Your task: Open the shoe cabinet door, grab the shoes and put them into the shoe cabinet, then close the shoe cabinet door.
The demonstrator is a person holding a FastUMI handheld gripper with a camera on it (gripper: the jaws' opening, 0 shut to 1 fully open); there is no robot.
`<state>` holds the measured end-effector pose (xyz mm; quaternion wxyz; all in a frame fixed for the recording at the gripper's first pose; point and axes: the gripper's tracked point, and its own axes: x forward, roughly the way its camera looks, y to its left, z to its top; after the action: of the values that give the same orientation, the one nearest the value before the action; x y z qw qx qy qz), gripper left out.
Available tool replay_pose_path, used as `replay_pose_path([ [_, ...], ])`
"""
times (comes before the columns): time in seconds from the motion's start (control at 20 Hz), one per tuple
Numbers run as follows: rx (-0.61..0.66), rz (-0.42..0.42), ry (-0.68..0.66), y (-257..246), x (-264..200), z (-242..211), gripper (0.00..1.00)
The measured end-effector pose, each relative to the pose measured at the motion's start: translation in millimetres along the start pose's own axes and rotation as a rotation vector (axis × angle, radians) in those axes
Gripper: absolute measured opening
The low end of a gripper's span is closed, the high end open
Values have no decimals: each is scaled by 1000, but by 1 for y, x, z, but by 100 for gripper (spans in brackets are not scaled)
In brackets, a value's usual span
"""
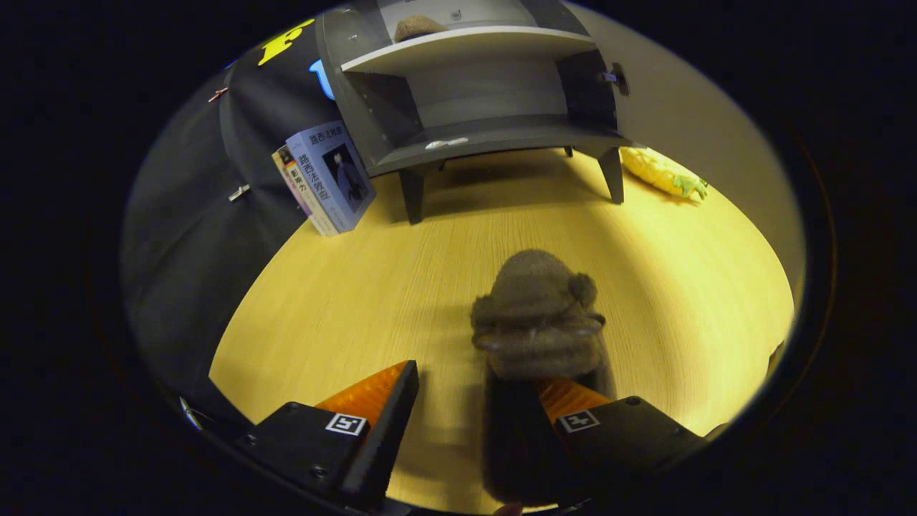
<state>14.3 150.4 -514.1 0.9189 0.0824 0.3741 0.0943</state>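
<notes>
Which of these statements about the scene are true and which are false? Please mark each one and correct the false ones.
1. The shoe cabinet stands with its door open. True.
2. One brown plush shoe already lies on the upper shelf of the cabinet. True.
3. The hand-held gripper is shut on the books. False: its fingers are spread open, and the books lean beside the cabinet, far beyond them.
4. The plush slipper on the table lies against one finger, with the other finger apart from it. True.
5. The pineapple toy sits inside the cabinet. False: it lies on the table beside the cabinet's leg.
</notes>
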Motion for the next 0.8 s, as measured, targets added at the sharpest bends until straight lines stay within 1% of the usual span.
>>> replay_pose_path([
  [0.1, 12, -62, -42, -12, 17, 8, 72],
  [0.15, 28, -107, -73, -23, 19, 15, 52],
  [0.25, 94, -106, -114, -23, 13, 25, 12],
  [0.3, 86, -106, -127, -25, 14, 31, 12],
  [0.45, 23, -94, -174, -24, -13, 61, 12],
  [0.55, 12, -68, -219, -16, -42, 93, 12],
  [0.8, -52, -48, -362, 0, -131, 193, 12],
])
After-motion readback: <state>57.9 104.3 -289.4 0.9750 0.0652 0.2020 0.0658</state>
